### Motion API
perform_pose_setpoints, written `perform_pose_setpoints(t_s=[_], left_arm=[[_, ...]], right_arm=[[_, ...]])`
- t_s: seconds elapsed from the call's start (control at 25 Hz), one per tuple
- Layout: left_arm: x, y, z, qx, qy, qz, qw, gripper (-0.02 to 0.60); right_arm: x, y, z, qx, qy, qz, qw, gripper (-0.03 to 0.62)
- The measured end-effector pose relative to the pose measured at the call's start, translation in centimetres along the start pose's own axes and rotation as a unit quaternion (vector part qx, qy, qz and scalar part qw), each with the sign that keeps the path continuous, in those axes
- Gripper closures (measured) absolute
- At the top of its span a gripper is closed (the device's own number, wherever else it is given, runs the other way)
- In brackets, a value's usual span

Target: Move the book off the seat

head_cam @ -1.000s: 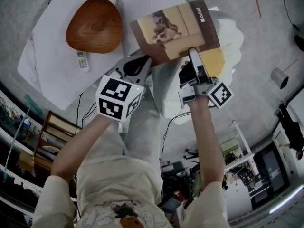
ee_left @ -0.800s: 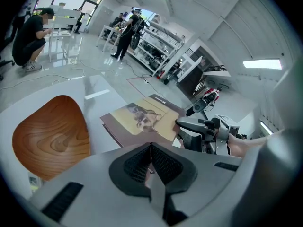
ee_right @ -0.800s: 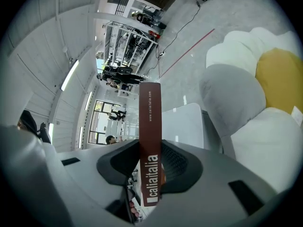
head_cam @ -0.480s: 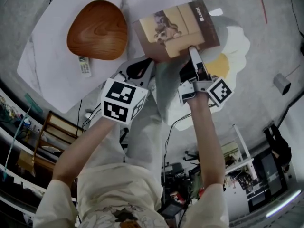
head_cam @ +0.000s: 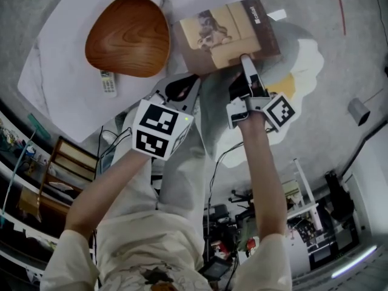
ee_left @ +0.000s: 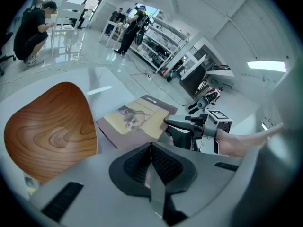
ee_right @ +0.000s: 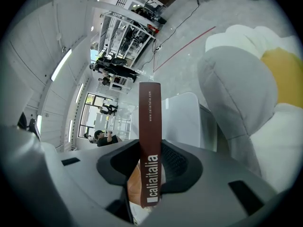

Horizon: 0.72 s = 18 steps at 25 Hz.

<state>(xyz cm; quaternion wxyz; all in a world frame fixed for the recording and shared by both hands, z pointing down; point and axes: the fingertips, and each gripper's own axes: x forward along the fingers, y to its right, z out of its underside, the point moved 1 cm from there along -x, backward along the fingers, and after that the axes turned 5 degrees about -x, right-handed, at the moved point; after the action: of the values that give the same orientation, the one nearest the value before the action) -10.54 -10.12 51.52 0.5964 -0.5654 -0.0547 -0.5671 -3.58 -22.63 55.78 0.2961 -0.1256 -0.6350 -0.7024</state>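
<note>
The brown book [head_cam: 227,32], with a sofa photo on its cover, is held flat by its near edge in my right gripper [head_cam: 245,62], which is shut on it. In the right gripper view its brown spine [ee_right: 150,145] stands between the pads. It hovers above the grey seat cushion [head_cam: 212,102] and the edge of the white sheet [head_cam: 60,71]. My left gripper [head_cam: 177,90] is to the left of the book, shut and holding nothing. In the left gripper view its pads [ee_left: 163,162] meet in a line, with the book [ee_left: 137,119] and the right gripper [ee_left: 182,126] ahead.
A teardrop-shaped wooden top [head_cam: 127,35] lies on the white sheet, with a remote control [head_cam: 107,83] beside it. A white and yellow fried-egg cushion [head_cam: 303,53] sits under the grey seat [ee_right: 236,93]. Cables run on the floor, and people stand far off by shelving.
Both grippers have sunk a little, and the book has come down with the right one. The grip on the book is unchanged and the left jaws stay shut.
</note>
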Motion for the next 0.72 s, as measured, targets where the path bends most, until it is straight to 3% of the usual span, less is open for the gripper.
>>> perform_pose_setpoints(t_s=[0.72], left_arm=[[-1.1,-3.0,0.3,-0.031,0.007,-0.008,0.9995,0.569]], right_arm=[[5.3,0.7,0.1,0.006,-0.002,0.017,1.000,0.454]])
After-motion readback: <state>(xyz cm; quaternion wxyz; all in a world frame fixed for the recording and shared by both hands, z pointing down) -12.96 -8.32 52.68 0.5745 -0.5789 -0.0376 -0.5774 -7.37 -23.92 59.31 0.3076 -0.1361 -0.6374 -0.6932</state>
